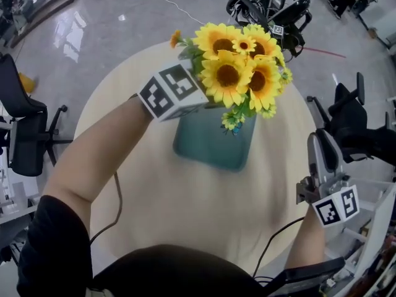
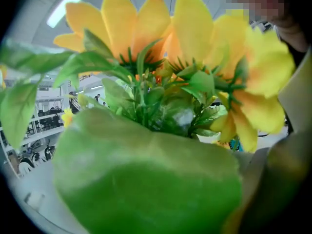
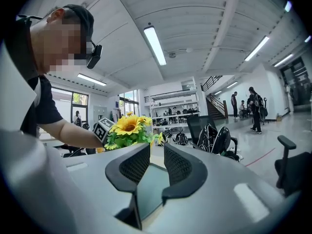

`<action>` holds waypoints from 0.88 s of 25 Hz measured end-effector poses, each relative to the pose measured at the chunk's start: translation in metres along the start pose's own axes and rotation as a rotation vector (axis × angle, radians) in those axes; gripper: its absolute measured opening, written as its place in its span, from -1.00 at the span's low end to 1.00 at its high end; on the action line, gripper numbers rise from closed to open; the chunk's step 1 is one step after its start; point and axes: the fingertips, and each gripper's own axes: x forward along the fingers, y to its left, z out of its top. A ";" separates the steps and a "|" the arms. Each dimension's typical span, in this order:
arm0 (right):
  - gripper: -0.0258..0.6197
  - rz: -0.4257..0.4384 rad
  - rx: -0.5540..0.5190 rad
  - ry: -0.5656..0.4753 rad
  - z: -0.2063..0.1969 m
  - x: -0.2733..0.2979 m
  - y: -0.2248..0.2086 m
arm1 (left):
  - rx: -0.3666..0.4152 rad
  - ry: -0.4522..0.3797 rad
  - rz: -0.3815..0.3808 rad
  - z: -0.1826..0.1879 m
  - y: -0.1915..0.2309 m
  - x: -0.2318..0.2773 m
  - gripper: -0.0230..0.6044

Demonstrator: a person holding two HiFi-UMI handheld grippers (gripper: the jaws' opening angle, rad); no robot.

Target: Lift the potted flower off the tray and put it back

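The potted flower, a bunch of yellow sunflowers point(image 1: 238, 67) with green leaves, stands over the teal tray point(image 1: 210, 150) in the middle of the round table. Its pot is hidden under the blooms. My left gripper point(image 1: 185, 98) reaches into the bunch from the left, and the leaves cover its jaws. In the left gripper view, petals point(image 2: 146, 28) and one big leaf point(image 2: 146, 179) fill the picture. My right gripper point(image 1: 323, 150) hangs at the table's right edge, away from the flower. Its jaws stand a narrow gap apart with nothing between them point(image 3: 156, 155). The sunflowers point(image 3: 127, 126) show far beyond it.
The pale round table point(image 1: 185, 228) holds only the tray and flower. Black office chairs stand at the left point(image 1: 25, 122) and the right point(image 1: 352, 116). More dark chairs and cables point(image 1: 266, 5) lie on the floor beyond the table.
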 end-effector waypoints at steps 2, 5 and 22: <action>-0.60 0.011 0.003 -0.005 0.000 -0.001 -0.006 | 0.002 0.006 0.024 0.003 0.001 -0.005 0.71; -0.60 0.034 0.008 -0.010 -0.001 0.000 -0.017 | 0.005 0.021 0.064 0.006 0.003 -0.012 0.71; -0.60 0.157 -0.042 -0.011 0.042 0.011 0.152 | -0.068 0.018 0.233 -0.031 -0.035 -0.238 0.71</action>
